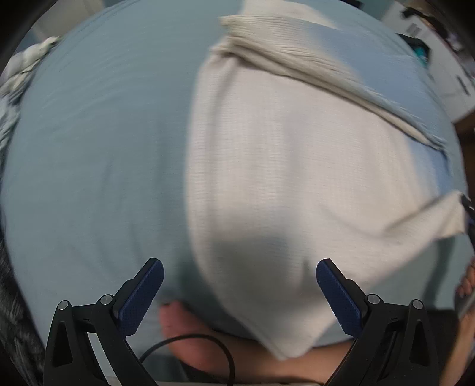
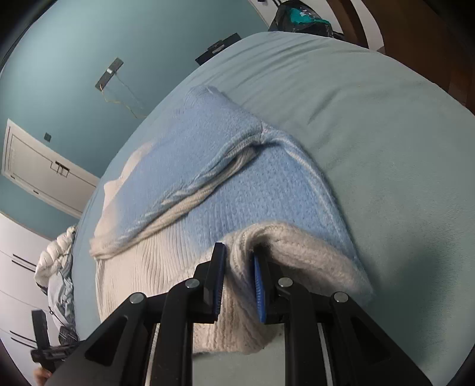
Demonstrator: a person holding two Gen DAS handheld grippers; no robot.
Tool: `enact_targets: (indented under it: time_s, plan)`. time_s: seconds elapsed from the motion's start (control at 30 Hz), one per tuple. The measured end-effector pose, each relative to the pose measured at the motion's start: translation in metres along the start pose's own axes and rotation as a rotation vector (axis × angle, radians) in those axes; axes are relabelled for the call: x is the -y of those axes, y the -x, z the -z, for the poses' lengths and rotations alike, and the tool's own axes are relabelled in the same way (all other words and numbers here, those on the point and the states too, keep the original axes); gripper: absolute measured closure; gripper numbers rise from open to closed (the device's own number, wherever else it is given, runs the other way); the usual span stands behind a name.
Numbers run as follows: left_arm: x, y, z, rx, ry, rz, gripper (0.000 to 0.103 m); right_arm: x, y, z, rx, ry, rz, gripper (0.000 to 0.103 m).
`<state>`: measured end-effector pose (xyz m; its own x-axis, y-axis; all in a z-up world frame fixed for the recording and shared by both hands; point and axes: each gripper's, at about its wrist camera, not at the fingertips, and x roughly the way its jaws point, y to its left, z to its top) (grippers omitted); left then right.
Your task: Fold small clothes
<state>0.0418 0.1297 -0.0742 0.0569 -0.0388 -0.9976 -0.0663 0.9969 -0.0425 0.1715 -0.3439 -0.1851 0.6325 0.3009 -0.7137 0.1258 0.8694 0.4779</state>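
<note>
A ribbed knit sweater (image 2: 184, 184), white fading to light blue, lies on a pale blue bed sheet (image 2: 386, 133). My right gripper (image 2: 237, 252) is shut on a thick fold of its white edge, lifted a little off the sheet. In the blurred left wrist view the sweater (image 1: 282, 166) fills the middle and right, with one corner pulled up towards the right edge. My left gripper (image 1: 240, 267) hangs above the sweater's near edge, pointing down. Its blue pads (image 1: 142, 294) stand wide apart with nothing between them.
A heap of white and grey clothes (image 2: 56, 261) sits at the bed's left edge. Behind the bed are a blue wall, a white door (image 2: 44, 172) and a dark bag (image 2: 299, 17). A person's bare foot (image 1: 178, 323) and a black cable (image 1: 193, 338) show below the bed's near edge.
</note>
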Motion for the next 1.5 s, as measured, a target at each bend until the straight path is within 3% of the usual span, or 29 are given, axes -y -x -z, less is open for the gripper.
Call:
enact_targets:
  time_s: [0.17,0.27,0.33,0.43,0.53,0.6,0.67,0.83,0.9,0.97,1.13,1.27,1.3,1.5]
  plan:
    - [-0.016,-0.033,0.001,-0.178,0.103,0.039,0.000,0.014,0.022,-0.004,0.074,-0.058,-0.003,0.098]
    - [-0.013,-0.044,0.011,-0.298,0.118,0.138,0.000,0.023,0.019,-0.002,0.045,-0.110,-0.030,0.098]
    - [-0.008,-0.041,0.018,-0.330,0.110,0.179,0.000,0.024,0.014,0.000,0.013,-0.109,-0.015,0.098]
    - [0.002,-0.032,0.030,-0.329,0.101,0.146,0.000,0.029,0.015,-0.001,-0.015,-0.172,-0.039,0.095]
    - [0.019,-0.036,0.049,-0.377,0.076,0.131,0.000,0.037,0.021,0.000,-0.031,-0.262,-0.094,0.082]
    - [0.024,-0.044,0.058,-0.412,0.109,0.126,0.000,0.037,0.028,0.002,-0.025,-0.283,-0.125,0.059]
    - [0.030,-0.052,0.064,-0.436,0.128,0.102,0.000,0.031,0.039,0.007,-0.016,-0.259,-0.123,0.054]
    - [0.048,-0.067,0.067,-0.423,0.150,0.058,0.000,-0.002,0.075,0.022,0.064,-0.073,0.012,0.045]
    - [0.056,-0.080,0.069,-0.440,0.120,0.061,0.000,-0.004,0.084,0.025,0.091,-0.050,0.038,0.034]
    - [0.065,-0.091,0.069,-0.455,0.106,0.058,0.002,0.004,0.088,0.028,0.090,-0.086,0.085,0.031]
    - [0.063,-0.093,0.070,-0.407,0.168,0.063,0.026,0.033,0.082,0.023,-0.010,-0.204,0.049,0.031]
    - [0.051,-0.070,0.067,-0.314,0.221,0.132,0.078,0.033,0.076,0.022,-0.076,-0.190,-0.006,0.031]
    - [0.050,-0.062,0.067,-0.277,0.220,0.162,0.086,0.033,0.074,0.022,-0.089,-0.192,-0.014,0.031]
    - [0.053,-0.003,0.062,-0.036,0.109,0.257,0.093,0.050,0.071,0.036,-0.224,-0.307,0.016,0.031]
